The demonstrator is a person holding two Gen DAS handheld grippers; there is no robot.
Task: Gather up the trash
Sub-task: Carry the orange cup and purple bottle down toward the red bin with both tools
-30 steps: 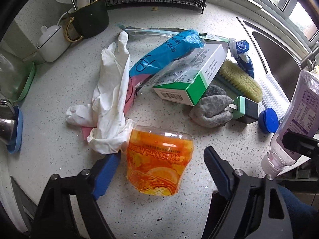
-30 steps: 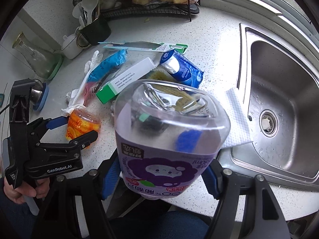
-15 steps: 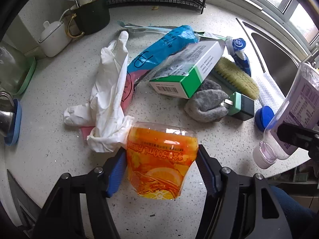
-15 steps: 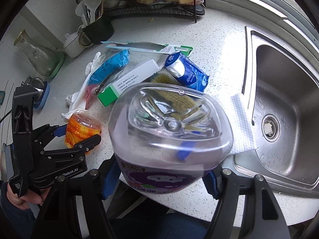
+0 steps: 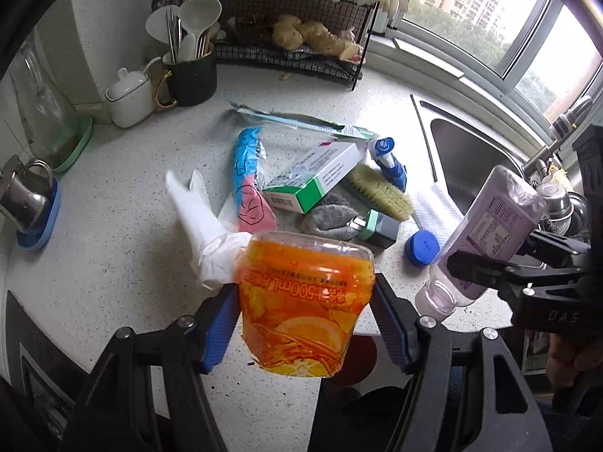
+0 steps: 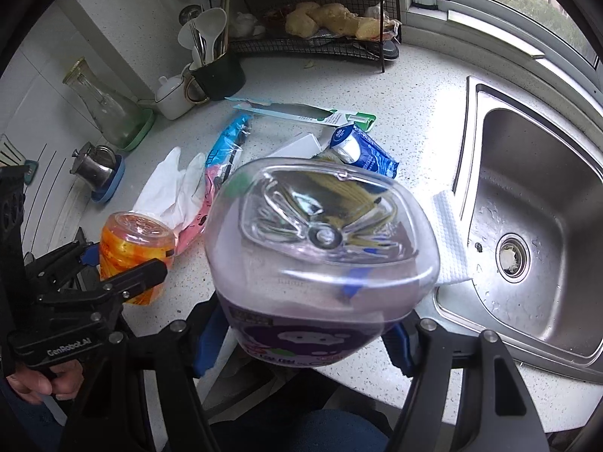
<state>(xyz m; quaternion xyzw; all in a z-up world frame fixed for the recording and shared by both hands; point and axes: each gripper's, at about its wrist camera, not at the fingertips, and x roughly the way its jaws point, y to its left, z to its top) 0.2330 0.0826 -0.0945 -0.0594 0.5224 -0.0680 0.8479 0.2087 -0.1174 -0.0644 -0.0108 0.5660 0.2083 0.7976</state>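
Orange plastic fills the lower middle of the left wrist view: our left gripper (image 5: 307,320) is clamped on the orange bottle (image 5: 305,301), its blue pads pressed to both sides, with the bottle held above the speckled desk (image 5: 113,233). At 10 o'clock from the bottle a white glove (image 5: 199,218) lies crumpled on the desk, and at 12 o'clock sit a blue and pink wrapper (image 5: 247,177), a green and white box (image 5: 316,177), a grey cloth (image 5: 329,216) and a scrub brush (image 5: 380,188). A blue cap (image 5: 422,247) rests at 2 o'clock, near the desk edge. At 3 o'clock our right gripper (image 5: 486,267) grips a clear purple bottle (image 5: 486,233), tilted with its open neck pointing down. In the right wrist view the right gripper (image 6: 305,335) is closed on that purple bottle (image 6: 320,248), whose clear base faces the camera and hides much of the trash behind it. At 9 o'clock we see the left gripper (image 6: 124,263) holding the orange bottle (image 6: 132,248) beside the glove (image 6: 173,192). At 3 o'clock lies the steel sink (image 6: 527,226), with a white paper towel (image 6: 450,241) draped at its near rim.
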